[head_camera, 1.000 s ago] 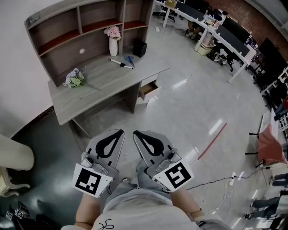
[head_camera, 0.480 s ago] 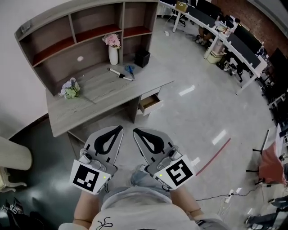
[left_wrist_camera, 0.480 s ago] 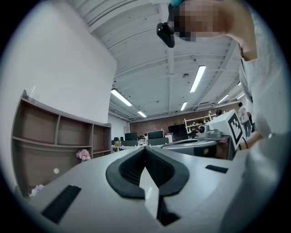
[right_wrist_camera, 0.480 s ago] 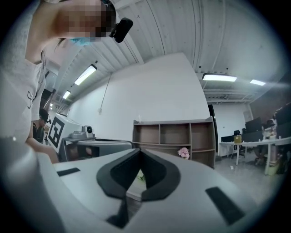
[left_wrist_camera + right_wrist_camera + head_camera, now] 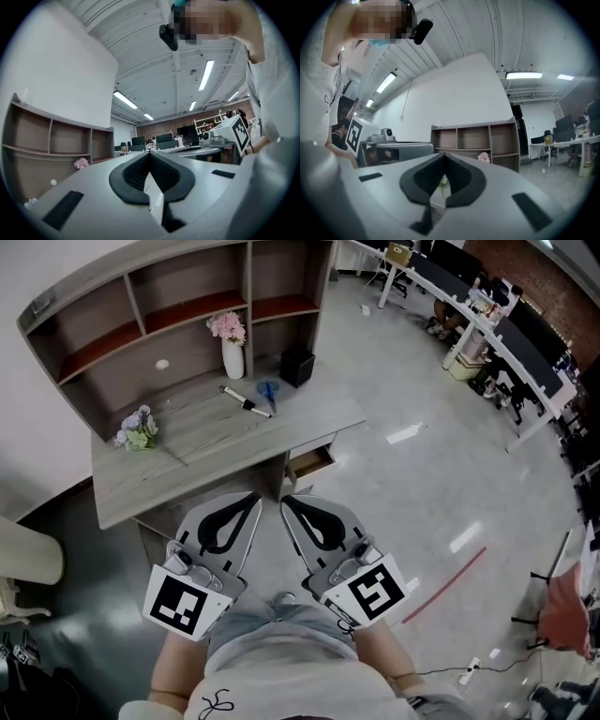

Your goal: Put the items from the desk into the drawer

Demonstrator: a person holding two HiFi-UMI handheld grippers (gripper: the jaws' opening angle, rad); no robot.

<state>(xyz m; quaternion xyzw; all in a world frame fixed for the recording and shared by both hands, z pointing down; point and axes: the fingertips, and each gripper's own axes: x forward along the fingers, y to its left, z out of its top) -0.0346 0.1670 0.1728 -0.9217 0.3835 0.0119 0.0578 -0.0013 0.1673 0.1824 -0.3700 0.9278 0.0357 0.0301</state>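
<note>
Marker (image 5: 246, 404) is lying flat on the right half of the grey desk (image 5: 187, 474). Its long axis is running diagonally, with one end pointing back toward the vase and the other toward the desk's front right corner. Blue scissors (image 5: 268, 390) are sitting just beside it on the hutch side, lengthwise roughly back to front. Can't tell if the two are actually touching, or which end of the scissors is the handles.

A black box (image 5: 297, 367) is sitting just behind them at the back right. The white vase (image 5: 230, 345) with pink flowers is standing upright at the back, in front of the shelves. A small bunch of flowers (image 5: 136, 430) is lying over on the left part of the desk, well apart from the marker. The drawer (image 5: 309, 463) under the desk's right end is hanging partly open.

The person is holding the left gripper (image 5: 255, 500) and the right gripper (image 5: 286, 502) side by side, close to their body, both pointing toward the desk. Each one's jaws are pinching together at the tips with nothing between them.
</note>
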